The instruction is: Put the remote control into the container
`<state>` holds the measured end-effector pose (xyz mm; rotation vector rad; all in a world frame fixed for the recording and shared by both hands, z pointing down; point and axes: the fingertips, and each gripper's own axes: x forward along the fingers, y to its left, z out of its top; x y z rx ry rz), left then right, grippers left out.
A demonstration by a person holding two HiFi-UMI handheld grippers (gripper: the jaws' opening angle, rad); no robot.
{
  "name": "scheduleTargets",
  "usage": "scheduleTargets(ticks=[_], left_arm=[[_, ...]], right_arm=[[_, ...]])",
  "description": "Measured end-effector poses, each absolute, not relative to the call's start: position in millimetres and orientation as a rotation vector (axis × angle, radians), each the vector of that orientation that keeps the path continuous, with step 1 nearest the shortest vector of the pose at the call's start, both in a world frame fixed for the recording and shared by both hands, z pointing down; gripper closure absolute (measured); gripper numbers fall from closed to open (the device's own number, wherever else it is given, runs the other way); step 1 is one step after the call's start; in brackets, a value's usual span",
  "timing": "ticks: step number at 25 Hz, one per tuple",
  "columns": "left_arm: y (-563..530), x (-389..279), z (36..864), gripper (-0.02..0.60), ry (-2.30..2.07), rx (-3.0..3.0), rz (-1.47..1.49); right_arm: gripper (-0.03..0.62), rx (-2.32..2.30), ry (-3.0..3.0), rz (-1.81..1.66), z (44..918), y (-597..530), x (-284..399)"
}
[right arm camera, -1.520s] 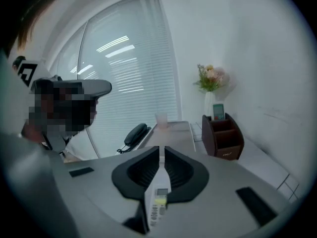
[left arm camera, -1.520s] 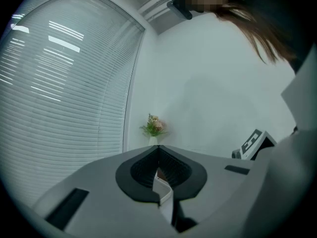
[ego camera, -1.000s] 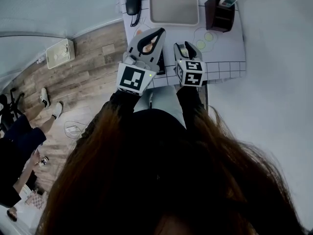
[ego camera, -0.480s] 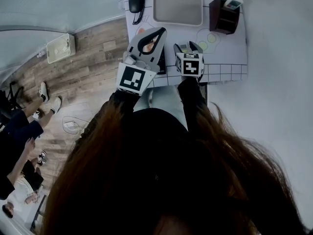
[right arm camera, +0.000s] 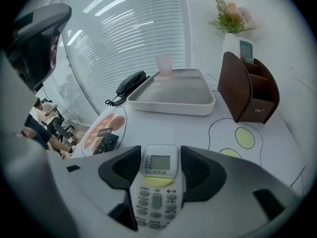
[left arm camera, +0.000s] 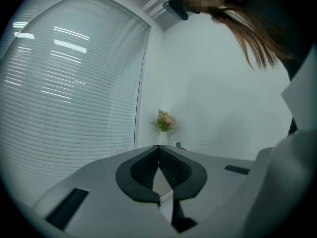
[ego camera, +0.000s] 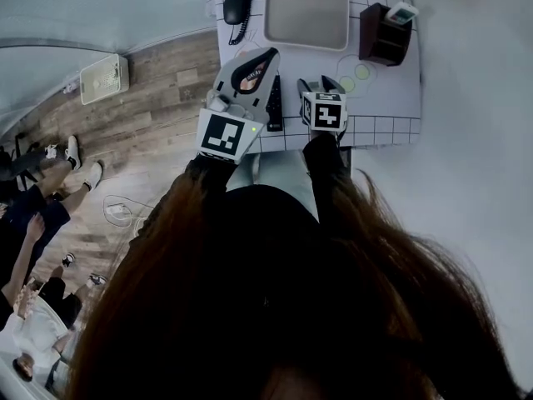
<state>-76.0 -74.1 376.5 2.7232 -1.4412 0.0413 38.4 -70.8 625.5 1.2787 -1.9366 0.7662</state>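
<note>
Only my right gripper view shows the white air-conditioner remote [right arm camera: 157, 195], small screen above grey buttons, lying between the right gripper's [right arm camera: 159, 165] wide-spread jaws. The left gripper's [left arm camera: 158, 155] jaws meet, empty.

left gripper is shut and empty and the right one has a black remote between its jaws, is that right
Only the colour is wrong. The remote between the jaws of the right gripper is white, with a small screen, as the right gripper view shows. The black remote lies off to its side. The left gripper is shut and empty.
</note>
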Motion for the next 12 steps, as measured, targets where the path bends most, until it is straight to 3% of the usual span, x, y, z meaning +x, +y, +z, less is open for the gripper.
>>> scheduleTargets(ticks=[12], left_arm=[[-84.0,-59.2,370.7,0.572,-1.409,2.775,0.017]], right_arm=[[0.342,1.579,-2.219,0.716,554.9,-88.2,68.6]])
